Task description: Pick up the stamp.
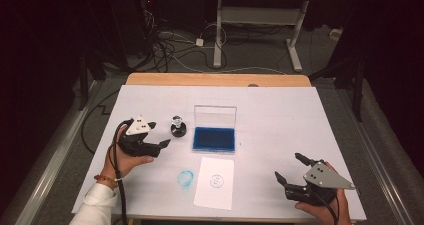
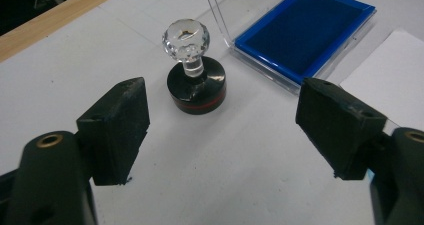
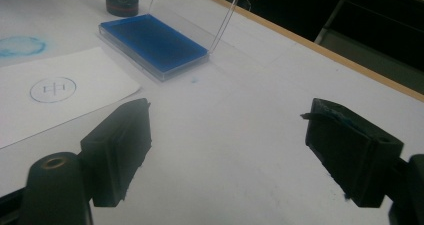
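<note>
high view: at a white-covered table [image 1: 280,115], the left gripper [image 1: 161,134] hangs just beside a crystal-knobbed stamp [image 1: 177,126], jaws spread wide and empty, the stamp standing upright and apart from them. next to the stamp lies an open blue ink pad [image 1: 214,139], its clear lid [image 1: 215,116] raised behind it. in front of the pad sits a paper slip [image 1: 215,182] already bearing a round blue print, and a blue ink smudge [image 1: 185,179] marks the cover just beside the slip. the right gripper [image 1: 288,167] rests well apart near the front right edge, also wide and holding nothing.

left gripper view: the stamp [image 2: 194,70] stands ahead of the jaws rather than between them, its faceted knob [image 2: 185,34] on a thin neck above a black base [image 2: 196,90]. a grab at the smooth knob could slip or tip the stamp over; a sideways nudge might knock it into the ink pad [image 2: 305,32] close by.

right gripper view: the jaws stand wide over bare cover, with the slip [image 3: 60,92], the pad [image 3: 152,42] and the smudge [image 3: 20,46] farther off. nothing pins the slip, so a second press could drag it and blur the print, and an inky base set down carelessly would stain the cover again.
</note>
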Demonstrator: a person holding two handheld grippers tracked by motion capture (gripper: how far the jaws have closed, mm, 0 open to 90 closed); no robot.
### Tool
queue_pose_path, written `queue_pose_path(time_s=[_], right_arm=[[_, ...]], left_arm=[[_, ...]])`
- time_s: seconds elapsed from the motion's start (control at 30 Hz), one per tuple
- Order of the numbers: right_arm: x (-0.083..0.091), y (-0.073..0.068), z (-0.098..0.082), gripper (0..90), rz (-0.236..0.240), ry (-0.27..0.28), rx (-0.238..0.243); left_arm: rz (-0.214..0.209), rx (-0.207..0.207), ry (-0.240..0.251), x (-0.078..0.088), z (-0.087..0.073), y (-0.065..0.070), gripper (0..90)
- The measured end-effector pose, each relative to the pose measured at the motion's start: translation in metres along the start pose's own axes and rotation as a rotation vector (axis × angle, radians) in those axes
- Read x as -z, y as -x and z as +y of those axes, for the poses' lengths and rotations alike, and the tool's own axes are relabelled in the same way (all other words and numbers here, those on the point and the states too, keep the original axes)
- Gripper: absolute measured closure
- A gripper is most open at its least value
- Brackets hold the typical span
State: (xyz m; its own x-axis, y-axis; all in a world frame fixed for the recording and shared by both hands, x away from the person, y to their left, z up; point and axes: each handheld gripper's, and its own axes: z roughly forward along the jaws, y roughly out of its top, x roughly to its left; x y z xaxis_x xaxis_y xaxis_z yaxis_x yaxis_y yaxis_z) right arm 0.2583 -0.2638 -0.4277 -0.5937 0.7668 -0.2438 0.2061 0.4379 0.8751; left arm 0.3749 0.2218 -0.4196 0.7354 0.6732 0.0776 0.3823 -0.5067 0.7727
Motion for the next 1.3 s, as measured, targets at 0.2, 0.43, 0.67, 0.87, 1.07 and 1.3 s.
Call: queue_pose_path(time_s=[0.2,0.43,0.67,0.87,1.07,1.3], right_arm=[[-0.005,-0.001,0.0,19.7,0.014,-0.015,-0.005],[-0.011,0.0,0.001,19.7,0.025,-0.023,-0.002],[-0.013,-0.001,0.0,19.7,0.037,-0.036,0.002],[-0.016,-0.003,0.0,19.7,0.052,-0.047,0.007],[-0.016,-0.005,-0.001,19.9,0.068,-0.053,0.008],[-0.016,-0.008,-0.002,20.0,0.077,-0.064,0.019]], left_arm=[[-0.008,0.013,-0.012,-0.013,0.012,-0.01,21.4],[0.001,0.009,-0.02,-0.031,0.023,-0.019,26.8],[-0.022,0.036,-0.057,-0.042,0.032,-0.025,27.5],[-0.054,0.065,-0.079,-0.046,0.039,-0.036,28.7],[-0.055,0.046,-0.145,-0.053,0.044,-0.04,29.6],[-0.075,0.07,-0.177,-0.063,0.043,-0.044,30.0]])
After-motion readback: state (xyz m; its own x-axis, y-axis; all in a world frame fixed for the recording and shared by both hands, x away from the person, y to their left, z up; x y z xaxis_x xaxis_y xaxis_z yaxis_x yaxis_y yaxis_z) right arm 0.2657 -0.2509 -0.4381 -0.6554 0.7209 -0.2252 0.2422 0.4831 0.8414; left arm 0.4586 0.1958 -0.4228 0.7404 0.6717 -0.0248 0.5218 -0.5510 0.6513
